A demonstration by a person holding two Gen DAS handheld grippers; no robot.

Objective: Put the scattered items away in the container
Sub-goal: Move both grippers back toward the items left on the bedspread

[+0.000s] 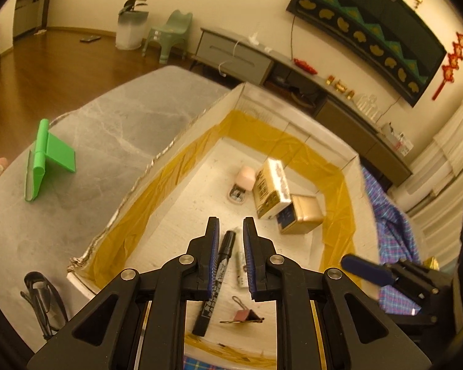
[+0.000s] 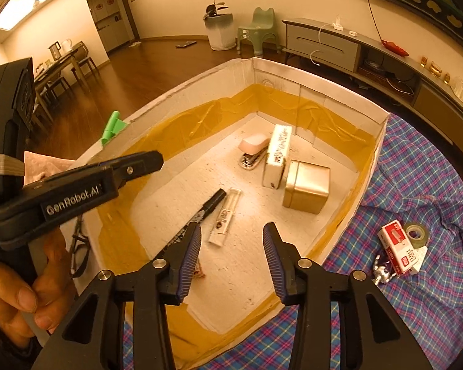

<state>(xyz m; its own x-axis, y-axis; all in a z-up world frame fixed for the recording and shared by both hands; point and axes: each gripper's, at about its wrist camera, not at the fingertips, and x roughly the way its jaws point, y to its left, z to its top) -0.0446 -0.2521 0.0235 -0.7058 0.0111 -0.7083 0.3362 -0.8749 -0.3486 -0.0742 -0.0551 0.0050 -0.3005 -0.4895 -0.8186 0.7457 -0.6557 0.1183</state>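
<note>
A white box (image 1: 200, 117) lined with yellow tape (image 2: 382, 117) holds a black marker (image 1: 219, 274) (image 2: 206, 206), a small white tube (image 2: 225, 219), a binder clip (image 1: 244, 314), a pink stapler (image 2: 251, 149), a white carton (image 2: 277, 154) and a gold tin (image 2: 307, 186). My left gripper (image 1: 230, 225) is open and empty above the marker inside the box. My right gripper (image 2: 231, 231) is open and empty over the box's near end. A red staple box (image 2: 399, 246), a tape roll (image 2: 416, 232) and a metal clip (image 2: 381, 273) lie on the plaid cloth (image 2: 416, 166) to the right.
A green plastic holder (image 1: 46, 160) stands on the grey marble table (image 1: 114, 123) left of the box. Black glasses (image 1: 43, 299) lie near the box's near left corner. The left gripper's body (image 2: 77, 185) shows at the left of the right wrist view.
</note>
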